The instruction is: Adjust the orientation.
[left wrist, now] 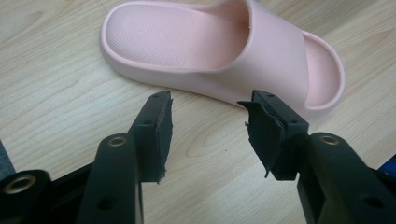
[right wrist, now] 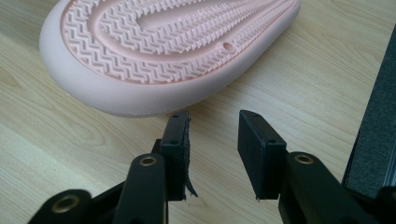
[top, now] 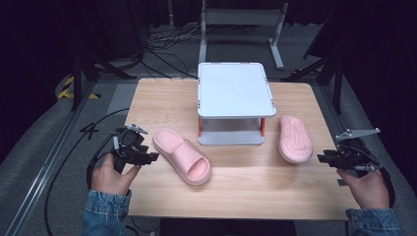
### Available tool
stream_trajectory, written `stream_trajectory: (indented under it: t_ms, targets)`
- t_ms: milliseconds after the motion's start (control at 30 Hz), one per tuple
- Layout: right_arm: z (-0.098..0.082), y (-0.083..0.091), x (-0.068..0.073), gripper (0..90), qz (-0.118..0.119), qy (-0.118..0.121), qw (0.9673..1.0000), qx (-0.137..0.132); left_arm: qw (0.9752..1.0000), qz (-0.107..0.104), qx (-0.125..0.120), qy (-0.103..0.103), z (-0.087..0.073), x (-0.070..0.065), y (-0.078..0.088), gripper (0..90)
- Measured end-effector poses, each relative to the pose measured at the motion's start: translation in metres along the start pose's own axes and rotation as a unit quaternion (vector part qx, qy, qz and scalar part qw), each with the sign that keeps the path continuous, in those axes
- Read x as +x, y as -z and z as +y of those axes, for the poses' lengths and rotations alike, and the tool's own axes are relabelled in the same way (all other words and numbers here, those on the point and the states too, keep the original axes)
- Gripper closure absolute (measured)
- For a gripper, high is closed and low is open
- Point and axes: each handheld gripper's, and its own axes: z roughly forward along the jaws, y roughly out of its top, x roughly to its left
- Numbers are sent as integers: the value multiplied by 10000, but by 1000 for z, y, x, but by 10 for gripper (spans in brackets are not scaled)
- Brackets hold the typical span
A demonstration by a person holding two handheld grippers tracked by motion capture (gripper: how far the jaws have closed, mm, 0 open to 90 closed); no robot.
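Two pink slide sandals lie on the wooden table (top: 246, 187). One sandal (top: 182, 155) (left wrist: 224, 51) sits upright at left centre, strap toward the front. My left gripper (top: 147, 158) (left wrist: 210, 128) is open just left of it, jaws apart and empty, tips close to the sandal's side. The other sandal (top: 294, 138) (right wrist: 168, 51) lies sole up at the right, its zigzag tread showing. My right gripper (top: 322, 158) (right wrist: 214, 140) is open right beside its edge, nothing between the jaws.
A white two-level rack (top: 234, 101) with orange posts stands at the back middle of the table, between the sandals. Black cables trail off the left edge. A metal frame (top: 241, 19) stands on the grey floor behind.
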Motion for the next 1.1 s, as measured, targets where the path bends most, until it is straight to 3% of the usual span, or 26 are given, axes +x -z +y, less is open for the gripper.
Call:
stream_trajectory:
  t_ms: [400,633,767,933,1033,1100]
  targets:
    - [-2,0,0,577,-9,-7,10000,12,10000,17,6,2,1,-1,-1,485]
    - [-2,1,0,570,-31,27,10000,22,9997,87,204,-52,2,-3,-1,506]
    - [-3,0,0,572,-18,-3,10000,41,9990,104,399,-160,6,-4,-7,558]
    - [-4,-3,1,570,-5,3,9999,105,9954,74,829,-482,12,-12,-29,556]
    - [-5,-2,2,563,13,-6,10000,84,9954,55,796,-522,15,-15,-33,556]
    - [-6,-2,2,563,13,-18,10000,81,9958,98,735,-532,17,-15,-33,603]
